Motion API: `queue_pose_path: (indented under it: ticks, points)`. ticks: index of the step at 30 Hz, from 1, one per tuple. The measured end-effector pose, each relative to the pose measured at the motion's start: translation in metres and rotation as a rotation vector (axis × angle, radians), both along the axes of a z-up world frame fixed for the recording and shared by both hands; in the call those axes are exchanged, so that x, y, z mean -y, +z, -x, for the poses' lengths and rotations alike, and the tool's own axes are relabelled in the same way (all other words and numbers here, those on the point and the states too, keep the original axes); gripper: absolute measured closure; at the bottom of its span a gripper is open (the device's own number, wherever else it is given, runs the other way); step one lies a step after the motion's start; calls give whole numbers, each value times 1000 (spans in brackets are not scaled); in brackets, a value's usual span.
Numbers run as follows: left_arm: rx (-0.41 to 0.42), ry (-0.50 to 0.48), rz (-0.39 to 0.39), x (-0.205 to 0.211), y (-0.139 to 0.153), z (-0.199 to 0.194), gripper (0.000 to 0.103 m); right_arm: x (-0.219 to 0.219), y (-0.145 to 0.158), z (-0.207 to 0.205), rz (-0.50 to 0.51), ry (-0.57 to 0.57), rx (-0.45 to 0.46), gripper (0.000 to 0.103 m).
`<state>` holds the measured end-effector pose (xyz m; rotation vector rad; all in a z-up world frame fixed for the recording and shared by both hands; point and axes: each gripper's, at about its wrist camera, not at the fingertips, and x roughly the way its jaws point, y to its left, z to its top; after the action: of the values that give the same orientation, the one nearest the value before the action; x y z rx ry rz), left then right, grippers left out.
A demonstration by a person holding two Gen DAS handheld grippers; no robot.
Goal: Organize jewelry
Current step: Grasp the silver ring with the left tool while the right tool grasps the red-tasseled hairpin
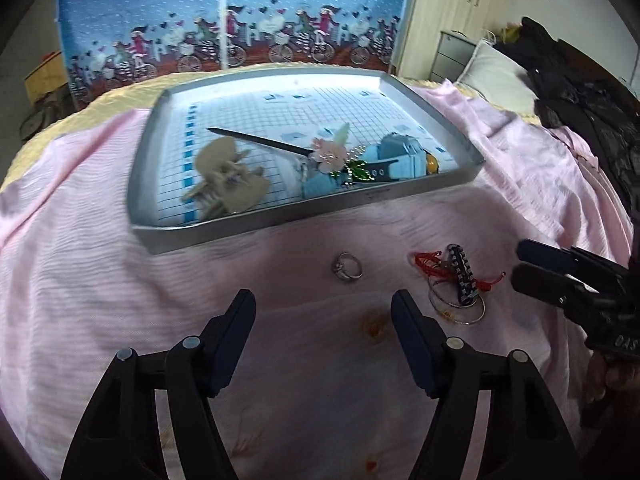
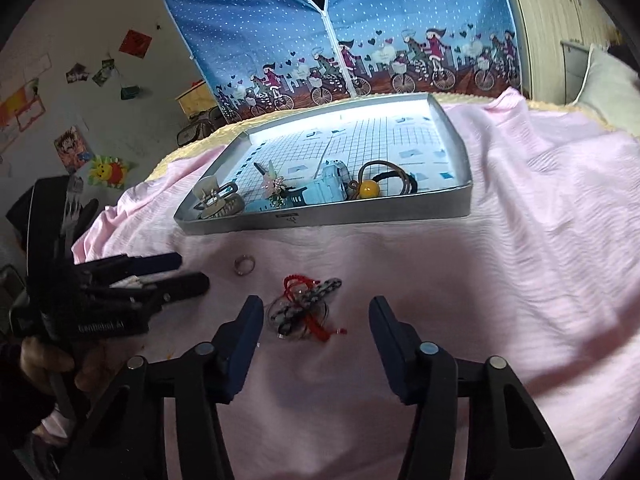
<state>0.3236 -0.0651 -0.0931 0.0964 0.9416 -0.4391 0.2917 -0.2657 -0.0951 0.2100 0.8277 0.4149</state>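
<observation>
Silver tray (image 1: 224,232) sits on pink bedsheet (image 1: 100,208), grid-printed liner inside. Tray contents: beige claw clip (image 1: 228,176) at near-left, black hair stick w/ pink flower (image 1: 320,152) lying diagonally across centre, light-blue watch (image 1: 396,156) to its right, hair tie w/ yellow bead (image 2: 368,189) by the watch, near front wall.

Outside tray, on sheet just in front of its front wall: silver ring (image 1: 347,266), lying flat, alone. To its right, apart from it: tangled pile – red cord bracelet (image 1: 430,262), black-and-white beaded strip (image 1: 462,276) across it, thin wire hoops (image 1: 456,304) underneath. Items in pile touch and overlap.

Left gripper (image 1: 324,312): jaws spread wide, nothing between them, above sheet, ring just ahead of gap. Right gripper (image 2: 316,316): jaws spread wide, empty, pile lying between and just ahead of fingertips; contact w/ pile not seen.

Blue bicycle-print fabric wardrobe (image 2: 340,40) stands behind bed.
</observation>
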Motion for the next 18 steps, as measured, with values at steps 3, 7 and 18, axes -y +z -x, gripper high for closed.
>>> queue_pose_path:
  ticks: [3,7,18]
  points:
    - [-26,-17,25,4,-7,-11,55,0,-5,-8,-38,9,-21,61]
    - [-51,-33,77,7,-13,-25,69,-3,-7,-10,-36,20,-32,65]
    - [-87,-33,140,7,-25,-36,90,-17,-17,-14,-20,66,-84,65]
